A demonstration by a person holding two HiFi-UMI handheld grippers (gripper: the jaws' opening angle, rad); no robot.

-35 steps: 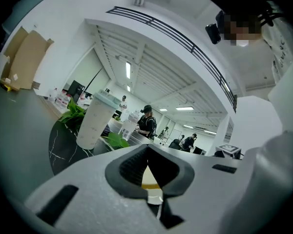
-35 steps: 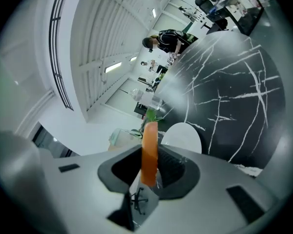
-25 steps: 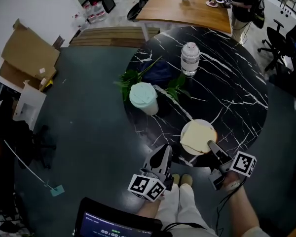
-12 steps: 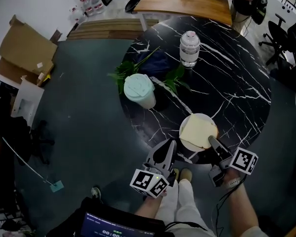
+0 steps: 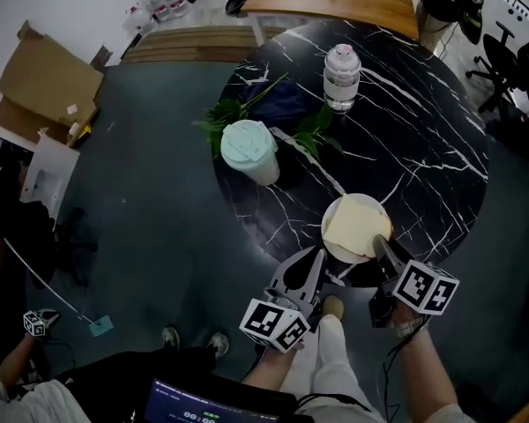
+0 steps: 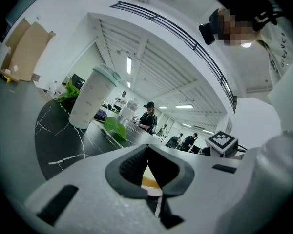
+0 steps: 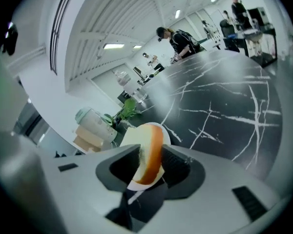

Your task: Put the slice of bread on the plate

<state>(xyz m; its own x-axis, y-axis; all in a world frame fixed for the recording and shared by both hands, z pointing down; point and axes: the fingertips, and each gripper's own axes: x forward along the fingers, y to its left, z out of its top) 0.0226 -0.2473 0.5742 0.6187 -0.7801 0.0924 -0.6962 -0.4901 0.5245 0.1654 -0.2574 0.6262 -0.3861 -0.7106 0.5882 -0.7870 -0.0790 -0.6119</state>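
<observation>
So, right gripper [image 7: 150, 152]: jaws opening, with the near end of the bread [image 5: 354, 227] between them. A dark gap shows between the slice and one pad, and the crust sits close against the other. The gripper tilts down over the near edge of the plate [image 5: 327, 229].
bread: a pale slice with an orange-brown crust. It lies on the plate and covers most of it. Only its near end reaches in between the right gripper's jaws.
plate: small, round and white, on the near part of the table [image 5: 423, 148], close to the table's near edge.
left gripper [image 6: 146, 147]: tips together with nothing held, and pointing about level. It is just left of the plate, at the table's near edge. A bit of crust and white plate shows through the gap behind its tips.
table: round, black with white veins.
cup [image 5: 249, 152]: white with a mint-green lid, upright. It stands to the left of the plate and farther off, well apart from it.
leaves [image 5: 225, 126]: green sprigs on the table just beyond the cup.
jar [image 5: 341, 77]: clear with a pale lid, upright on the far part of the table, well apart from the plate.
wooden table [image 5: 335, 3]: beyond the black one, at the far edge of the head view.
cardboard [image 5: 44, 86]: flattened boxes on the floor, far left.
screen [image 5: 203, 404]: dark, at the near edge of the head view.
</observation>
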